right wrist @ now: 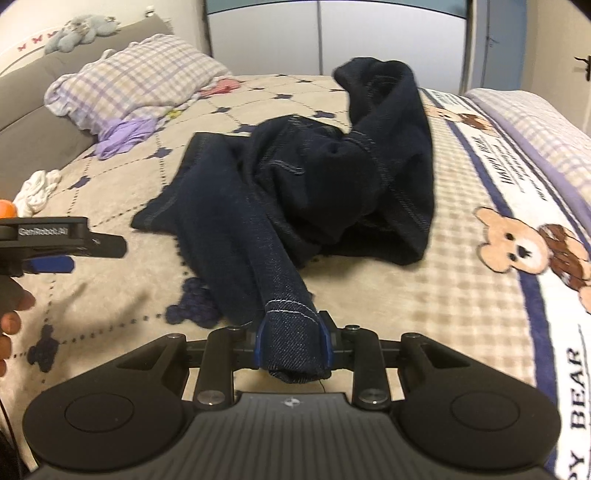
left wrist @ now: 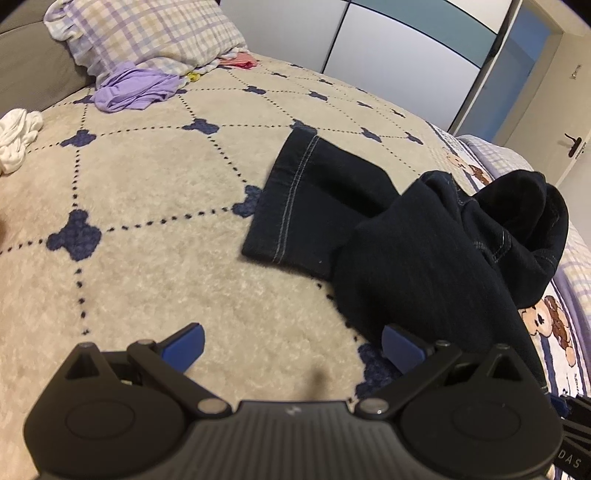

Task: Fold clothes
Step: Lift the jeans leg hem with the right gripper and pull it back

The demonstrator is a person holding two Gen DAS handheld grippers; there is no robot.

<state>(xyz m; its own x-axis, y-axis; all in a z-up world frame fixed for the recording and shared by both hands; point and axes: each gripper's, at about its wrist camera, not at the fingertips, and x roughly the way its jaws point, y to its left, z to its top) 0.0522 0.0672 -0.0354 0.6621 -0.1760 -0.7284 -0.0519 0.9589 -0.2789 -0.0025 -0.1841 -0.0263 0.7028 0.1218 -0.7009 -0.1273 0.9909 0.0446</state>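
Dark blue jeans [right wrist: 306,192] lie crumpled on the beige bedspread [right wrist: 424,288], one leg flat toward the pillow, the waist bunched up at the far side. My right gripper [right wrist: 290,341] is shut on the hem of the near leg [right wrist: 291,332], which runs taut from the pile to the blue pads. In the left wrist view the same jeans [left wrist: 424,251] lie right of centre, hem [left wrist: 291,192] flat. My left gripper [left wrist: 291,345] hovers open over bare bedspread [left wrist: 166,206], its right fingertip [left wrist: 400,347] close to the jeans' edge. It also shows at the left edge as the left gripper [right wrist: 62,243], held by a hand.
A checked pillow [left wrist: 147,33] lies at the headboard with a purple garment [left wrist: 133,90] in front and a white cloth [left wrist: 16,138] at the left. A bear-print blanket [right wrist: 517,240] covers the right side. Wardrobe doors [left wrist: 388,48] and a room door stand beyond the bed.
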